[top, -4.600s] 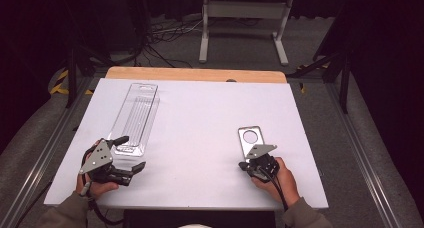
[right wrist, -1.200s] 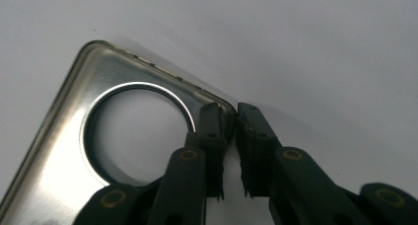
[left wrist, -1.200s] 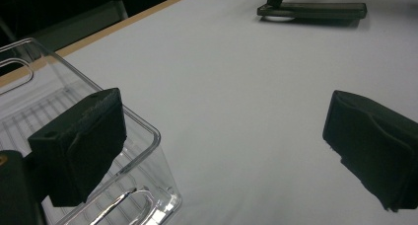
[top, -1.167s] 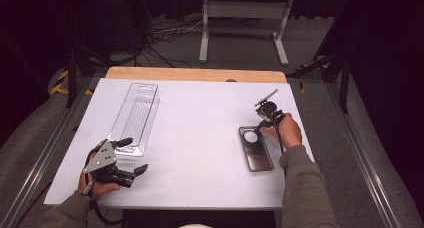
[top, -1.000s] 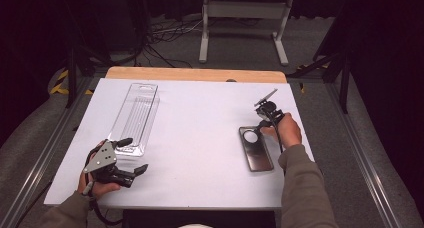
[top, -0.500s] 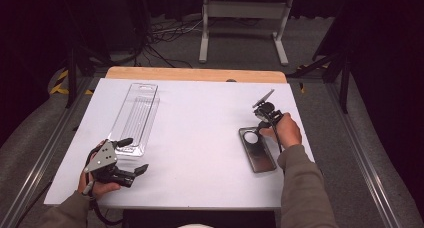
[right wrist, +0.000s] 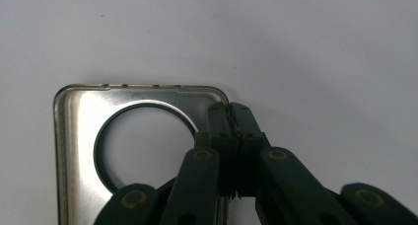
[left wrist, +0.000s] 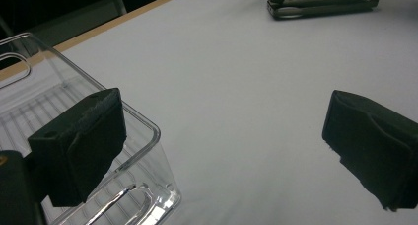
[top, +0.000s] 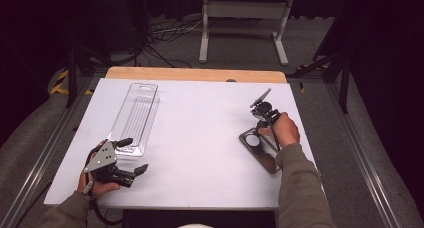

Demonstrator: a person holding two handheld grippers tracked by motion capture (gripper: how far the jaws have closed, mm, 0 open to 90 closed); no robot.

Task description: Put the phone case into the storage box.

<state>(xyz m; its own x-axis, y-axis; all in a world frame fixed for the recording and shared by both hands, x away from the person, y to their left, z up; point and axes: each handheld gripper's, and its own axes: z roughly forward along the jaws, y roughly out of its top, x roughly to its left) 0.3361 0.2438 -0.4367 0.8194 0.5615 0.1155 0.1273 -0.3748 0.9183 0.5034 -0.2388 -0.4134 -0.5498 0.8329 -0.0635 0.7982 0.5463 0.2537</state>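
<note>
We have the right hand-held gripper (right wrist: pixel 231 136) pinched shut on the corner wall of the phone case (right wrist: pixel 128 136), which lies flat on the table (top: pixel 200 118) at its right side. The grip looks done; lifting and moving remain. Our left hand-held gripper (left wrist: pixel 222 146) waits open beside the clear tray (top: pixel 135 115), touching nothing.
</note>
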